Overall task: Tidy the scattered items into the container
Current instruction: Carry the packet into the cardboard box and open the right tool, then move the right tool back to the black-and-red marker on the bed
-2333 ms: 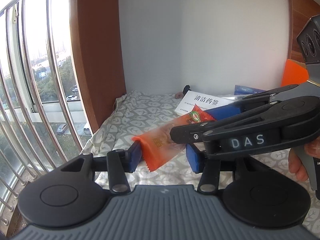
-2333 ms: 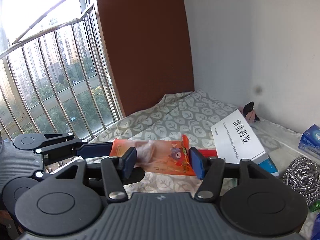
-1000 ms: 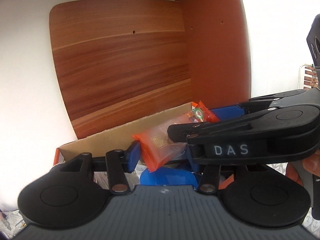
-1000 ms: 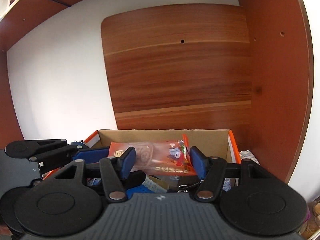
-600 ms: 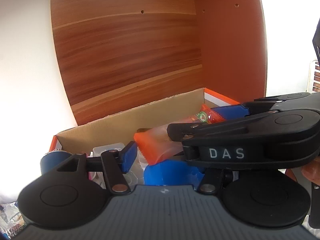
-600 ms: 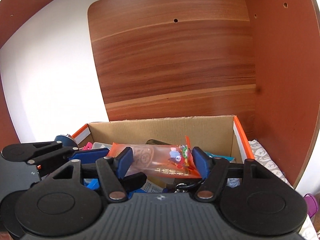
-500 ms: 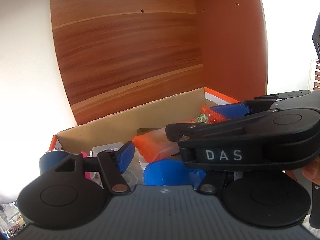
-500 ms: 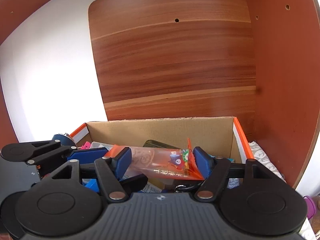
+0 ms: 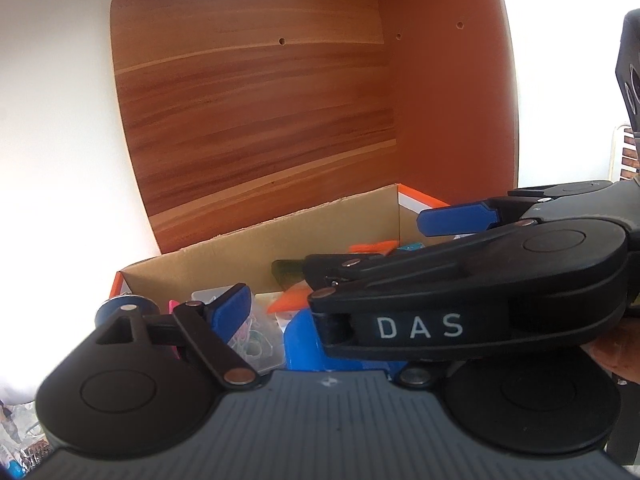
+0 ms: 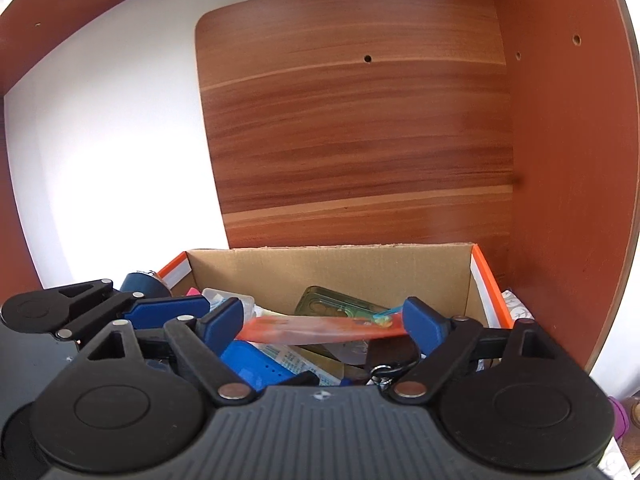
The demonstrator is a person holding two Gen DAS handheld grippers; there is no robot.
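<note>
Both grippers hang over an open cardboard box with orange rim. The right gripper has its blue pads wide apart; a blurred orange plastic snack packet lies between them, apparently loose, over the box's jumbled contents, its print unreadable. The left gripper also looks spread, though its right finger is hidden behind the other gripper, lettered "DAS".

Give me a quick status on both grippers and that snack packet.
Left gripper open. Right gripper open, blurred orange snack packet between its fingers, over the cardboard box. Nothing blocking.
</note>
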